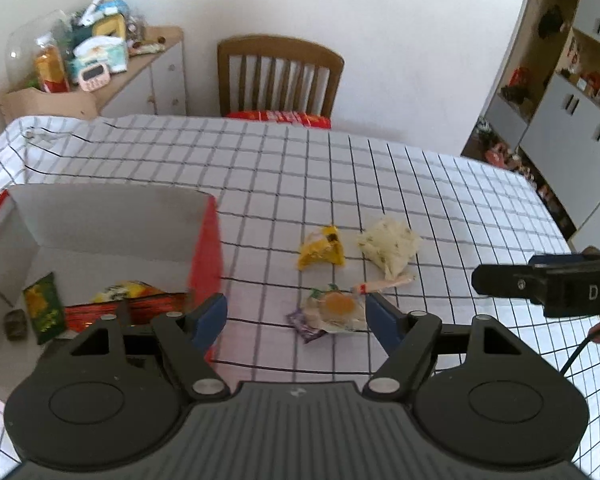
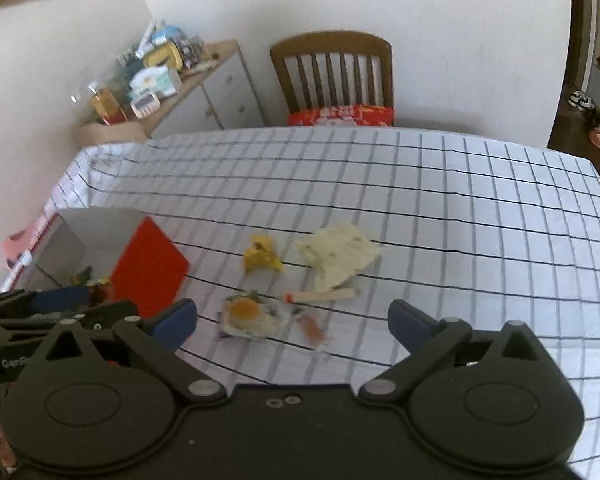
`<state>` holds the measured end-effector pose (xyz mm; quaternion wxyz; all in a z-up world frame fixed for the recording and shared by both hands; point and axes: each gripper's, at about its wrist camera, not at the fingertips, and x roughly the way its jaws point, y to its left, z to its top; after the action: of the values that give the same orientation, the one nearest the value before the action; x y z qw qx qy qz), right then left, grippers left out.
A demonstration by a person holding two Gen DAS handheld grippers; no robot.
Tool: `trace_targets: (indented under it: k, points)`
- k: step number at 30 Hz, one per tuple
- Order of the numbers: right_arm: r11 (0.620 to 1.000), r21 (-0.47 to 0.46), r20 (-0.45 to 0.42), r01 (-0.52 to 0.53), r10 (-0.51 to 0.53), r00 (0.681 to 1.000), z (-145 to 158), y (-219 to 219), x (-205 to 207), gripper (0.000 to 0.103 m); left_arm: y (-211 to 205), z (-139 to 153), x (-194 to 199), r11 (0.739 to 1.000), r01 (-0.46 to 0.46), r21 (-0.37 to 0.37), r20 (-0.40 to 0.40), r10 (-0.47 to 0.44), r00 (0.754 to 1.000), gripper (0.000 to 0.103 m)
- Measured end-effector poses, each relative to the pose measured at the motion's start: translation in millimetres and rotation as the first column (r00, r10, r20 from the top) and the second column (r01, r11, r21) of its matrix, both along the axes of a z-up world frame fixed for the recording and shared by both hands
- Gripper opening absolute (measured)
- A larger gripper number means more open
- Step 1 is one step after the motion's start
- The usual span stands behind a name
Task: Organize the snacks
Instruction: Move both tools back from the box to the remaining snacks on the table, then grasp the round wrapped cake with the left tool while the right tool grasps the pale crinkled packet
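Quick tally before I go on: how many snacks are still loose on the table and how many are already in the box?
Loose on the tablecloth: 5: yellow packet, pale cream packet, clear packet with orange disc, sausage stick, small orange piece.
In the box: at least 4: green packet, red packet, yellow packet behind it, small dark item.
Total: 9 visible.

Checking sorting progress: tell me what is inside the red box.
Inside the red box: a green packet, a red-orange packet and a small dark item. The left hand-held gripper hides the box's near part.
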<state>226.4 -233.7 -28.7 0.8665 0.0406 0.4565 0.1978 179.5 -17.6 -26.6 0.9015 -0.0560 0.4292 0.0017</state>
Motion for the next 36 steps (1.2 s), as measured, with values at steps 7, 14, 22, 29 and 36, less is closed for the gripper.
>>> trace_targets:
  k: [7, 14, 22, 29, 36]
  points:
    - [1.0, -0.011, -0.048, 0.02, -0.021, 0.999, -21.6, -10.5, 33.7, 0.101, -25.9, -24.2, 28.6, 1.0, 0.022, 0.001, -0.09, -0.022, 0.996, 0.076]
    - [0.998, -0.055, -0.061, 0.003, -0.007, 0.998, -45.4, -7.4, 68.8, 0.101, -35.5, -53.2, 55.9, 1.0, 0.012, 0.003, -0.183, -0.011, 0.983, 0.076]
    - [0.993, -0.111, -0.075, -0.043, 0.035, 0.997, -68.9, 14.0, 100.9, 0.1, -40.8, -79.3, 85.3, 1.0, -0.011, 0.013, -0.257, 0.013, 0.966, 0.076]
    - [0.979, -0.166, -0.073, -0.119, 0.109, 0.991, -89.4, 36.6, 113.4, 0.099, -51.6, -99.5, 94.0, 0.999, 0.025, 0.033, -0.282, -0.015, 0.959, 0.076]
    - [0.97, -0.207, -0.101, -0.131, 0.112, 0.989, -113.0, 45.4, 121.9, 0.086, -60.1, -111.2, 95.9, 0.997, 0.059, 0.056, -0.273, -0.042, 0.961, 0.069]
